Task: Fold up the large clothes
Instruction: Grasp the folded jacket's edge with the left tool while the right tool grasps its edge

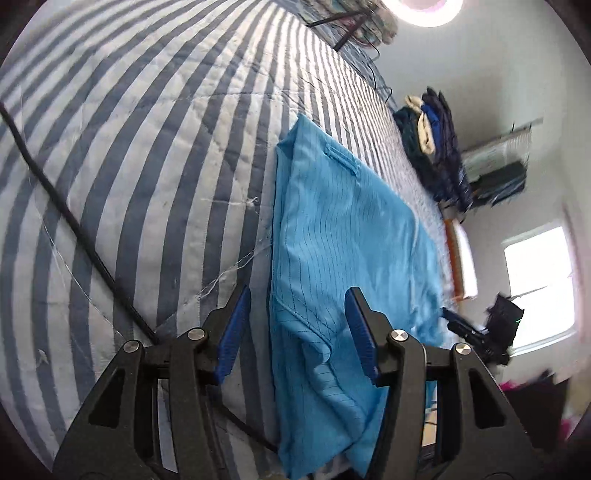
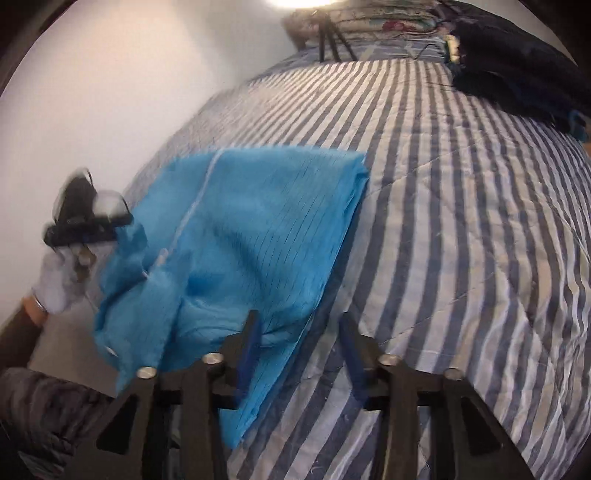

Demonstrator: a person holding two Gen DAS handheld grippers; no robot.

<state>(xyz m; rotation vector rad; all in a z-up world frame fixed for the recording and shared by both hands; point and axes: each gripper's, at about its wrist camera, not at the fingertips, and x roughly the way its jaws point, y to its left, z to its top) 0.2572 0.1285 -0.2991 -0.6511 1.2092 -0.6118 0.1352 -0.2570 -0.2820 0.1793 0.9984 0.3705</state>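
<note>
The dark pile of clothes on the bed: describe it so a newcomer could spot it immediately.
Start from the striped quilt that covers the bed. The light blue garment lies flat near the front edge; look past it toward the far side, short of the pillows. There sits the dark pile, a heap of navy and black cloth with one cream piece in it, bulky where the blue garment is flat.

1 light-blue pinstriped garment (image 1: 332, 251) on 1 blue-and-white striped quilt (image 1: 147, 147). 2 grippers: left gripper (image 1: 297, 332) and right gripper (image 2: 299, 350), w/ 2 blue pads each. 1 gloved hand (image 2: 55, 284) in the right wrist view. 1 pile of dark folded clothes (image 1: 432, 144) at the quilt's edge. 1 black cable (image 1: 74, 221) across the stripes. 1 tripod (image 2: 332, 40), 1 window (image 1: 539, 288), 1 ring light (image 1: 421, 11).
</note>
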